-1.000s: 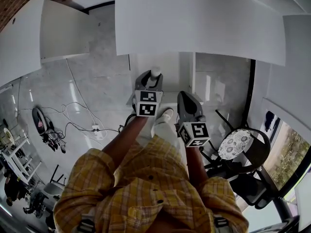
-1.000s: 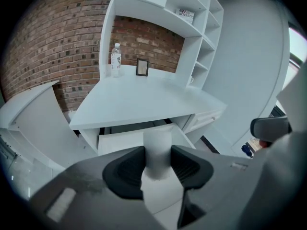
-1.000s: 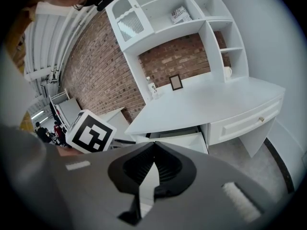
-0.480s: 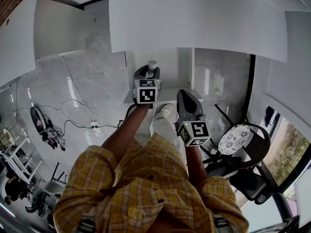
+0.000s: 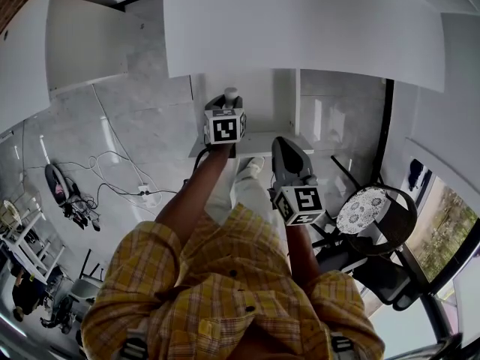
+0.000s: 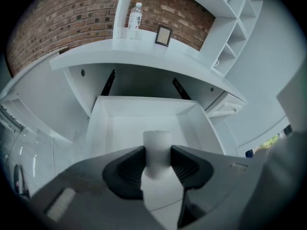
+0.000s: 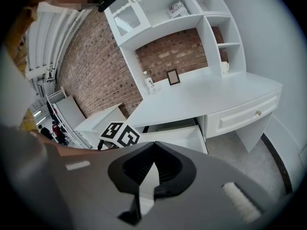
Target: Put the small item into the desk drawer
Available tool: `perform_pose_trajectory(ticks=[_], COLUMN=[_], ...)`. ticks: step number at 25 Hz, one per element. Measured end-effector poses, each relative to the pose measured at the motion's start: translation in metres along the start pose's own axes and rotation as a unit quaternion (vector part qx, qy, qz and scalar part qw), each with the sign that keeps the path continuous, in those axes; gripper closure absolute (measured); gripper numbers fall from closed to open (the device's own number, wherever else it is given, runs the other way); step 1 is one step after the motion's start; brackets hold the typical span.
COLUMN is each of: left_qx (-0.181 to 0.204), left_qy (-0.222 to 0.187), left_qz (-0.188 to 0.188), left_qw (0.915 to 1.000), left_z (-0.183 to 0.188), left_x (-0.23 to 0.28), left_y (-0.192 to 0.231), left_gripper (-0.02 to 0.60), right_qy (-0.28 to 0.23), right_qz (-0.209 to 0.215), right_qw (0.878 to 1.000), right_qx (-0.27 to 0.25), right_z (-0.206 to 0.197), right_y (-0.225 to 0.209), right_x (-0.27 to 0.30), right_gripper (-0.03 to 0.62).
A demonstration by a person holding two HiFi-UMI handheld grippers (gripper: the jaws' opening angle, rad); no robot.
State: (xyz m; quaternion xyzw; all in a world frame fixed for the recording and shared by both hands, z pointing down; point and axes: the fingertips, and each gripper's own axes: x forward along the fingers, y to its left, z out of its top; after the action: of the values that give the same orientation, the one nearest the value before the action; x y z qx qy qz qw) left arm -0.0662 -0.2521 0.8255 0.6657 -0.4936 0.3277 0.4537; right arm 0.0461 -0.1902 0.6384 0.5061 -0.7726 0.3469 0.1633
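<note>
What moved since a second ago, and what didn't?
The left gripper moved forward, carrying the small white item it grips out over the open drawer. Nothing was let go. The right gripper stayed put, shut and empty; the drawer stayed open.

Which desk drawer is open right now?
The middle drawer, pulled out from under the desk top. The knobbed drawer beside it sits flush, shut.
</note>
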Motion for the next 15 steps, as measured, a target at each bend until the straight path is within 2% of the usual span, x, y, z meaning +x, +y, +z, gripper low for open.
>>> perform_pose_trajectory(ticks=[15], left_qx=[-0.051], left_qy=[0.032], left_qz=[0.004], left_qw=[0.9982], left_z=[-0.012], left_x=[0.025], left_y=[0.020], left_gripper=[0.405], right_qy=[0.007], right_qz=[-0.009], right_qw=[1.000], right_qx=[0.007], right_z=[-0.007], right_y=[0.001], right_x=[0.002], right_gripper=[0.595])
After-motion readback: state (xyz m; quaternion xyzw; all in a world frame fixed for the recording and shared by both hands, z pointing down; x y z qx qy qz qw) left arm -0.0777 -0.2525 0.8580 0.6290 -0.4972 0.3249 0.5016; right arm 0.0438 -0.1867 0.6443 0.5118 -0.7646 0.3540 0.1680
